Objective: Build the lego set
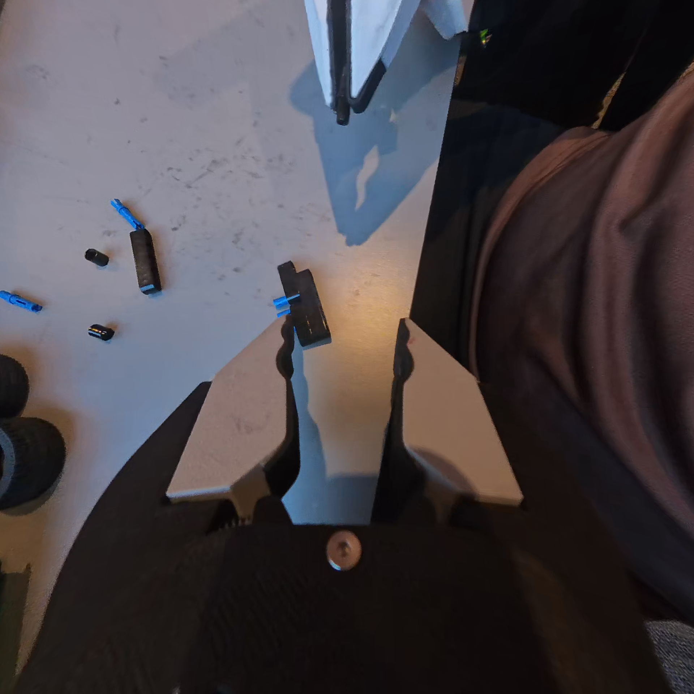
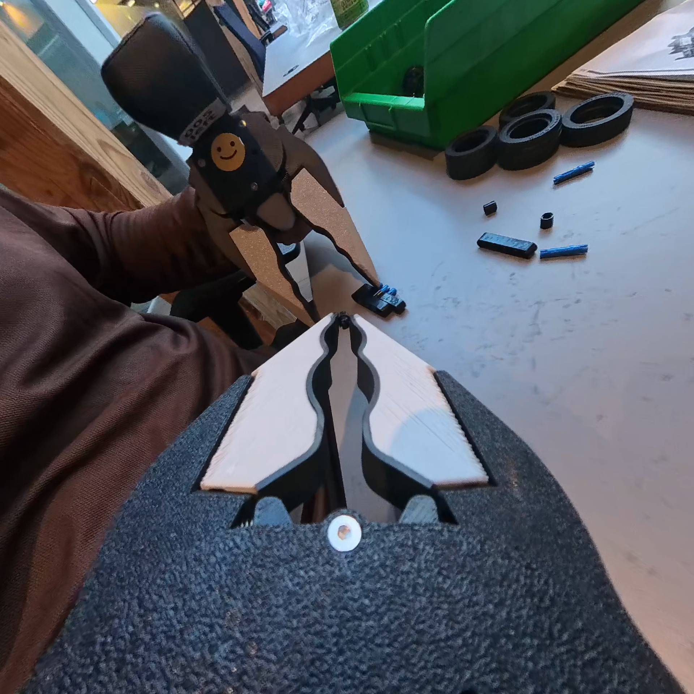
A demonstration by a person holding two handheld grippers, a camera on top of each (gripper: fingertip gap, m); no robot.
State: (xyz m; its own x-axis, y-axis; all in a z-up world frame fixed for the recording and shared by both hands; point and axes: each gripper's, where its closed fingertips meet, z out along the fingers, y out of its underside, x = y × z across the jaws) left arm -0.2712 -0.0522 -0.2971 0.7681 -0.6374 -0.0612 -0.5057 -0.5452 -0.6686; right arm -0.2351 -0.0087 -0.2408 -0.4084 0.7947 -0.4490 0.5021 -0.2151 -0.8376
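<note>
Jaws of the right gripper (image 2: 343, 322) pinch a small black peg (image 2: 343, 321); left gripper (image 1: 345, 323) jaws spread wide beside a black assembly (image 1: 306, 304).

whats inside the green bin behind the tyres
Through the open front of the green bin, the right wrist view shows one dark round part, apparently a wheel. The bin's walls cover the rest of the inside, so other contents cannot be seen.

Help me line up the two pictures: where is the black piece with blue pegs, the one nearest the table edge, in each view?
Left wrist view: the black piece with blue pegs lies just left of centre, by the tip of the left tongs' left finger.
Right wrist view: the piece is centre, just above the shut right tongs.
Shared landmark: the long black bar with a blue pin at its end.
</note>
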